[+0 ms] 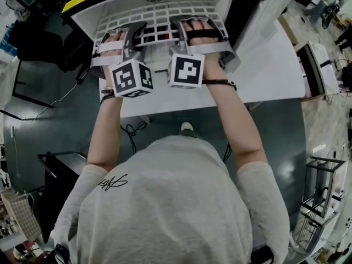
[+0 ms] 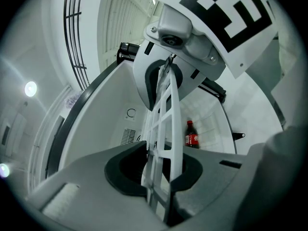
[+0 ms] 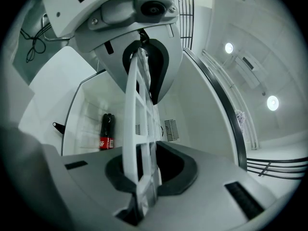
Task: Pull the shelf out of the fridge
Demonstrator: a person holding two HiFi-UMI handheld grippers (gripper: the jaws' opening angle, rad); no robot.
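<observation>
from the head view we see the left gripper [image 1: 125, 36] and right gripper [image 1: 196, 31] side by side on the near edge of the white shelf [image 1: 159, 20], which sits in the open fridge [image 1: 104, 11]. in the left gripper view its jaws are clenched on that edge, with a cola bottle [image 2: 191, 134] far behind. in the right gripper view the jaws also pinch the shelf.

Both arms reach forward side by side, the bare left forearm [image 1: 107, 128] and right forearm [image 1: 234, 120] nearly straight, and a dark band circles each wrist. The left hand [image 1: 113, 47] and right hand [image 1: 201, 33] are strapped into their handles with knuckles up. The left gripper [image 1: 131, 33] and right gripper [image 1: 183, 27] sit close together and level. Each has its jaws pinched nearly together on the shelf [image 1: 159, 14]. The marker cubes face the person.
</observation>
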